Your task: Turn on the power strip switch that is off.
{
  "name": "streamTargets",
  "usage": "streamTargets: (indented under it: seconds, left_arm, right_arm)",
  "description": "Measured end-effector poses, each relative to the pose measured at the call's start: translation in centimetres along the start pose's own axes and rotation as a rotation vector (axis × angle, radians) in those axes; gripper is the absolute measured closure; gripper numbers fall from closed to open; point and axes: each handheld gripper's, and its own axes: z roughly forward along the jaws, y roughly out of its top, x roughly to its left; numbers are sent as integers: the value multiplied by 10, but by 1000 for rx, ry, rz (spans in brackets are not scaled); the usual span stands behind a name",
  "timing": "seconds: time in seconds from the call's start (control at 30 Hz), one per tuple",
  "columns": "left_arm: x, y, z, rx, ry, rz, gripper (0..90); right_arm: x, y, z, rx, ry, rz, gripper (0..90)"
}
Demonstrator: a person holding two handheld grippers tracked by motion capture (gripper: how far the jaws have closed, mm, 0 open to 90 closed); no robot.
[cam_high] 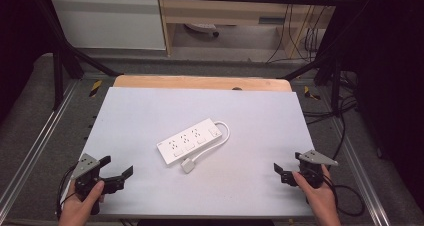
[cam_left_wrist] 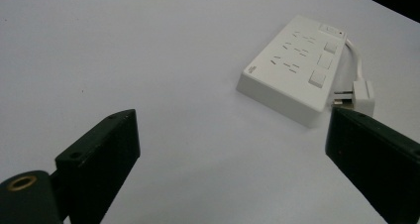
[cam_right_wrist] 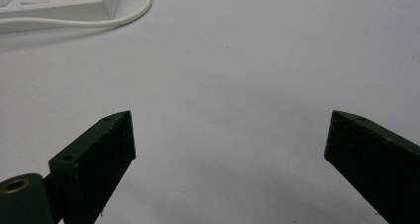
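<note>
Nothing gripped yet; by the look of it, the opening of the job, with the approach to the power strip (cam_high: 189,141) not begun. Lying flat on the pale surface (cam_high: 150,111), ahead and to the inner side of the left hand-held gripper (cam_high: 119,171), well apart from it; likewise ahead and inward of the right hand-held gripper (cam_high: 280,172), also well apart. Cord (cam_high: 220,138) looped from the far end of the strip round its side, ending in the plug (cam_high: 188,165), which rests just beside the strip's near long edge, prongs seemingly toward the strip.

Left jaws spread wide, nothing between them but bare surface; right jaws spread wide too, equally vacant. Both held low near the front edge, each in a fist, jaws angled inward toward the middle.

Next move, probably: a reach forward and inward, one side to steady the strip, the other to pinch the plug by its body. Calls for a clean line onto the small plug without nudging the cord.
</note>
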Motion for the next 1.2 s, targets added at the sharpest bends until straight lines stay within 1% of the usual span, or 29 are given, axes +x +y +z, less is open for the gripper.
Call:
streamTargets:
  seconds: [0.1,0.17,0.37,0.4,0.43,0.47,0.57,0.7,0.9,1.03,1.07,1.1,1.17,1.2]
  left_arm:
    - [0,0,1,6,-2,-1,66]
    - [0,0,1,6,-1,3,66]
    - [-1,0,2,8,-4,6,64]
    - [-1,0,3,14,-7,7,64]
    - [-1,0,3,18,-8,12,64]
    - [-1,0,3,21,-8,11,64]
    - [-1,-1,4,22,-11,10,64]
    - [-2,-1,4,28,-18,25,64]
    - [-5,0,8,37,-24,46,64]
    - [-5,-1,6,33,-18,39,63]
    - [-5,-1,5,32,-15,38,61]
    - [-4,-1,5,29,-11,37,61]
    - [-4,0,5,30,-10,39,60]
    - [-4,-1,5,34,-9,39,60]
  right_arm:
    - [0,0,1,2,4,-5,56]
    - [1,0,1,4,9,5,54]
    - [0,1,0,23,15,6,47]
    - [-1,2,0,33,25,17,44]
    - [-1,3,0,37,24,14,43]
    - [-1,4,0,36,27,24,42]
    - [0,5,0,52,43,25,40]
    - [2,6,-1,61,47,27,40]
    - [3,6,-2,72,47,14,37]
    - [6,6,-5,65,65,9,28]
    - [6,5,-5,69,75,0,28]
    - [8,5,-4,77,81,3,29]
    - [10,6,-2,82,88,-9,50]
    - [12,6,-2,76,91,-13,60]
